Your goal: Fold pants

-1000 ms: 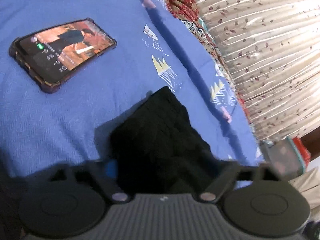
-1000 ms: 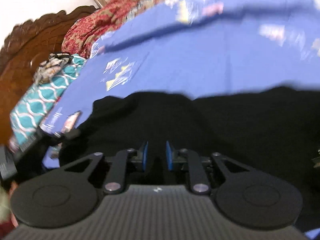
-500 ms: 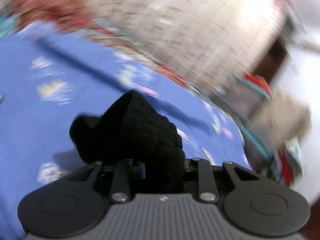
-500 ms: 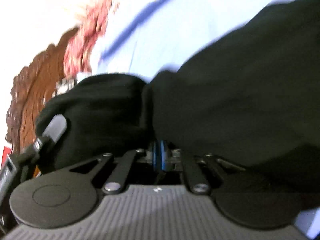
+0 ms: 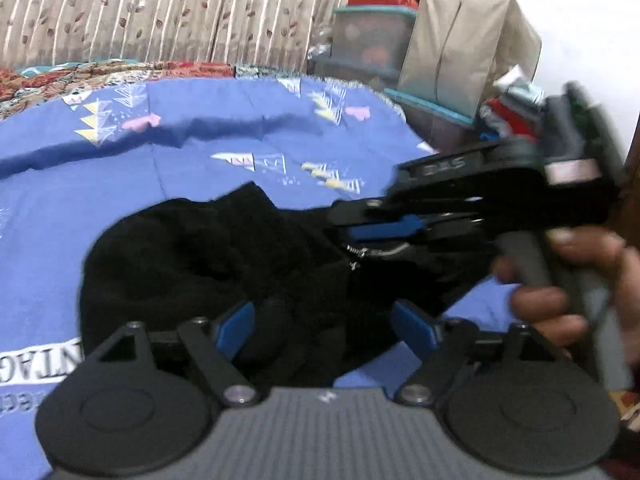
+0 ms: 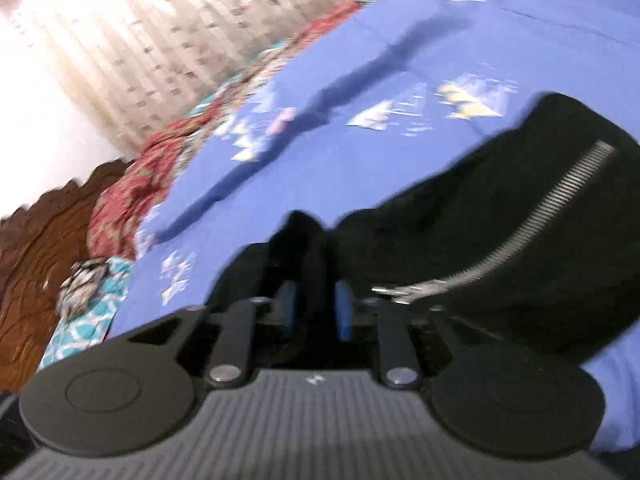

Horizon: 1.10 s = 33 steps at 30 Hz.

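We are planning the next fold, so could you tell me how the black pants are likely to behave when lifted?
The black pants lie bunched on the blue sheet, so they will probably sag and drape. The metal zipper may weight that side slightly. The right gripper pinches a fold, so thick cloth likely grips well.

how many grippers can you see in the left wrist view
2. The left gripper is at the bottom edge, open over the black pants; the right gripper is at the right, shut on them.
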Available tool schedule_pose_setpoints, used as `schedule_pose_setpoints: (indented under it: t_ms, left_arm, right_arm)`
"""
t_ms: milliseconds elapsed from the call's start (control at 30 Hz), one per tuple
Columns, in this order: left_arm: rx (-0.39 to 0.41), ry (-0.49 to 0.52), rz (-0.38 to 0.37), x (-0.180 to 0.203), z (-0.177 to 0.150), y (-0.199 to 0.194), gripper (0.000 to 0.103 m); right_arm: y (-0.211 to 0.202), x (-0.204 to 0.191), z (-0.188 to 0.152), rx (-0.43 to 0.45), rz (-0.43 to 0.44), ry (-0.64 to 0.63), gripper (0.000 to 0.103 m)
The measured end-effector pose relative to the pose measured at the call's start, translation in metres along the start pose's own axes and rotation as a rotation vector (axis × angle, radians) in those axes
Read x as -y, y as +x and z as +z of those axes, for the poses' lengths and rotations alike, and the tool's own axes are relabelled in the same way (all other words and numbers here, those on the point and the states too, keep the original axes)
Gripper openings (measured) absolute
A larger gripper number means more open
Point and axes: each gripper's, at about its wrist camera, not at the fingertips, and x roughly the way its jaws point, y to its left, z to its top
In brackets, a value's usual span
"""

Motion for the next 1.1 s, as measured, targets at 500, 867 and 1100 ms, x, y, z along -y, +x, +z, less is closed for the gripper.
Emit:
schedule_pose_setpoints:
  t_ms: [500,867,1100]
  left_arm:
    - [0.117,-0.363,0.057,-0.066,0.054,-0.017,0.072]
    - [-0.097,-0.325,-0.003,-0.044,0.077,0.106,0.044]
    - [-0.240,-0.391,0.064,-0.054,0.068,0.136,0.029]
  right_arm:
    - [0.043,0.007,0.002,-0.164,0.000,-0.131,0.035]
    - [-0.088,0.144,0.038,0.335,-0.305,0.238,0.072]
    - [-0.072,0.176,0.030,0.241,-0.254,0.337,0.030]
